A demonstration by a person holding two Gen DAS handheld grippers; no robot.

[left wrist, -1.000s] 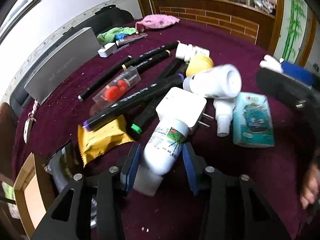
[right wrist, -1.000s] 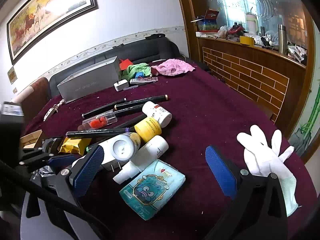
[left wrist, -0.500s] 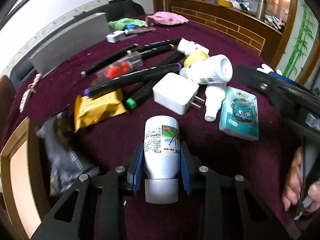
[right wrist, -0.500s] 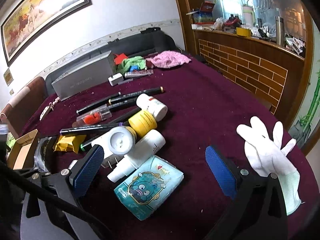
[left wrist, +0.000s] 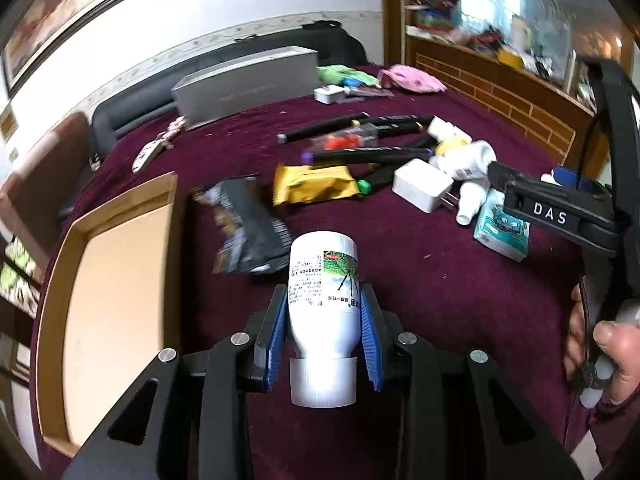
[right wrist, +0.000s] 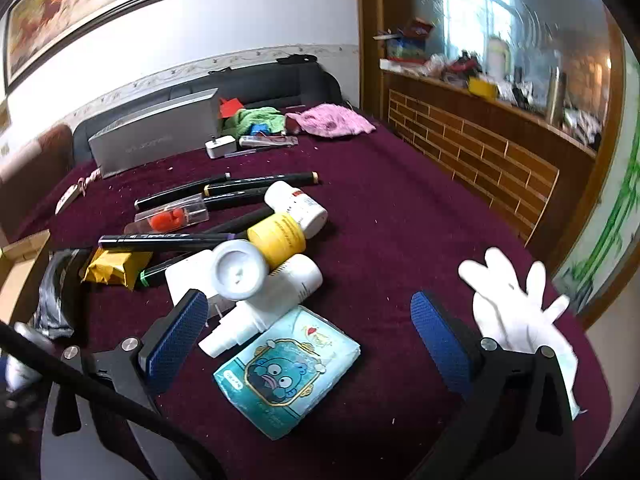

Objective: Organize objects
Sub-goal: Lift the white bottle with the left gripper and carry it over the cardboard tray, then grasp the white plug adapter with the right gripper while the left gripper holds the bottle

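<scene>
Clamping white bottle [left wrist: 322,280] in left gripper [left wrist: 323,322], unseen by wide-open right gripper [right wrist: 308,340].

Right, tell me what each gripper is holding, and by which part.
The left gripper holds the white bottle by its lower body, just above the cap. The right gripper holds nothing; its fingers stand open over the tissue pack.

You've got the white bottle [left wrist: 322,280] with the green-picture label clamped between blue pads, cap end toward you, base pointing away, lifted off the maroon cloth, beside your open cardboard box [left wrist: 116,280] at left.
</scene>
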